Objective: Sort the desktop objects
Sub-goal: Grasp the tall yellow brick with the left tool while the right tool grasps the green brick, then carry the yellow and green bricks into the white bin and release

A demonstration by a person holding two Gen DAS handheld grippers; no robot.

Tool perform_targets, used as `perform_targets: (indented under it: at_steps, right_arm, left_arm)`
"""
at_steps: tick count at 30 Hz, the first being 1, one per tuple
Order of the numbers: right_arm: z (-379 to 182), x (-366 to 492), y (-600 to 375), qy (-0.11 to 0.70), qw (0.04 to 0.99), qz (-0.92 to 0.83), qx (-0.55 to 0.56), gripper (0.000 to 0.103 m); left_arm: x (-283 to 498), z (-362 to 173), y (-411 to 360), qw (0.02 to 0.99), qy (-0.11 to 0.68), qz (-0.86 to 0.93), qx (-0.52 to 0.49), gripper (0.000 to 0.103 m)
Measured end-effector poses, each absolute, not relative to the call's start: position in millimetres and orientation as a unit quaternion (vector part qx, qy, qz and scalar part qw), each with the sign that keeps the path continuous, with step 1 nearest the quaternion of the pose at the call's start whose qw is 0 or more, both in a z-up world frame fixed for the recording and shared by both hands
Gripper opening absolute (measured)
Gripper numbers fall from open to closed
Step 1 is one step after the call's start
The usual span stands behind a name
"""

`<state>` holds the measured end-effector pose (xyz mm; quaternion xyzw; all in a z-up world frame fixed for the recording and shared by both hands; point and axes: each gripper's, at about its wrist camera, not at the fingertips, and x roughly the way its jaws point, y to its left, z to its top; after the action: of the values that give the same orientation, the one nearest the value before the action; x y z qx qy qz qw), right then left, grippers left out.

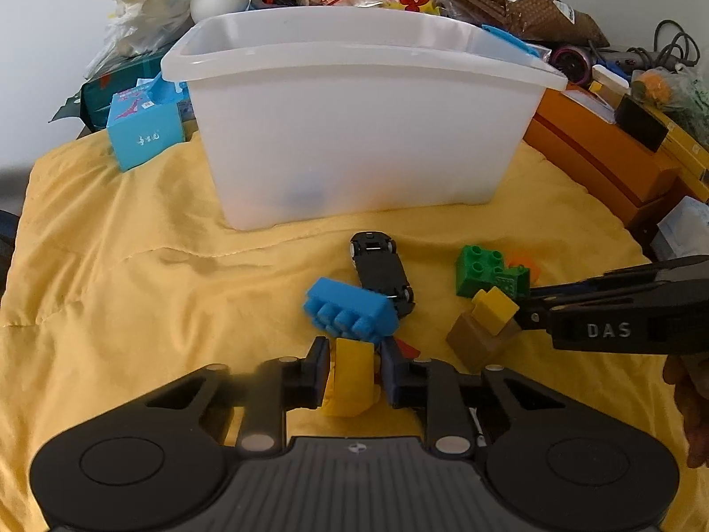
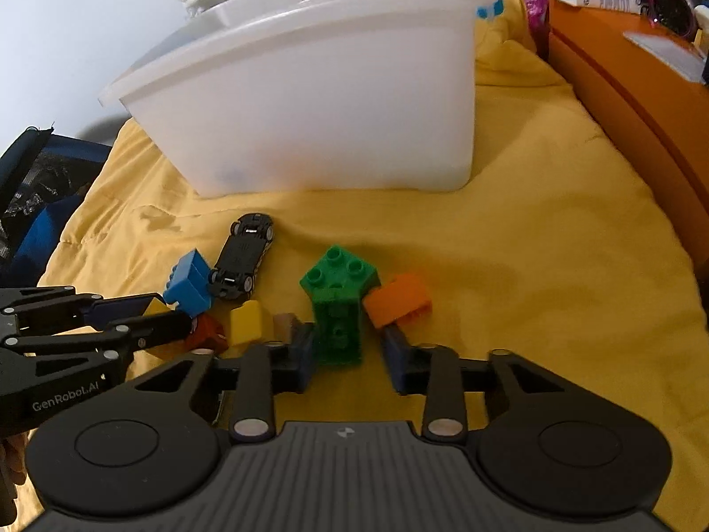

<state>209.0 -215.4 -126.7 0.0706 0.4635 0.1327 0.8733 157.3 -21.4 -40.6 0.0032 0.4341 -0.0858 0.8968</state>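
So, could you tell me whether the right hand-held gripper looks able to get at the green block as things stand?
Probably yes. The right hand-held gripper is open with the green block already between its fingers. The orange block leans beside the green one near the right finger, so it may get nudged.

Our left gripper (image 1: 354, 365) fills the bottom of the left wrist view: a black body with a ribbed grey panel at its centre carrying a small round emblem, and a round black disc with a ring moulded into it on either side. Two black link bars run forward, each pinned with silver round-headed screws, to dark navy fingers (image 1: 320, 370). Our right gripper (image 2: 350, 354) has the same build in its own view, with navy fingers (image 2: 305, 357). Seen side-on at the right edge of the left view, its black shell bears raised letters "DAS". At the lower left of the right view, the left gripper's shell reads "GenRobot.AI" in white.
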Motion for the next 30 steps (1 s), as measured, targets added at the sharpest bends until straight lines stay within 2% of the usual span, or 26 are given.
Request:
perform_targets:
  at_steps: [1, 5, 7, 14, 18, 25, 30]
  right_arm:
    - [-126, 208, -215, 0.461, 0.874, 0.137, 0.07, 0.024]
    - [-117, 202, -218, 0.442, 0.883, 0.146, 0.058, 0.024]
    - [-113, 199, -221, 0.437, 0.885, 0.149, 0.051, 0.024]
    - [-110, 182, -228, 0.432, 0.889, 0.15, 0.025, 0.024]
    - [-114, 174, -233, 0.436, 0.887, 0.147, 0.024, 0.024]
    - [-111, 168, -238, 0.433, 0.889, 0.146, 0.029, 0.024]
    - [-90, 164, -234, 0.403, 0.9, 0.162, 0.017, 0.024]
  left_arm:
    - [156, -40, -21, 0.896, 0.435, -0.09, 0.001, 0.028]
    - [148, -42, -14, 0.897, 0.436, -0.077, -0.013, 0.029]
    - [148, -45, -9, 0.893, 0.442, -0.074, -0.033, 0.034]
    - [140, -56, -5, 0.886, 0.456, -0.085, -0.027, 0.034]
    - [136, -58, -2, 0.889, 0.451, -0.081, -0.022, 0.026]
    - [132, -46, 1, 0.899, 0.429, -0.08, -0.024, 0.026]
    - [130, -11, 7, 0.913, 0.397, -0.081, -0.039, 0.026]
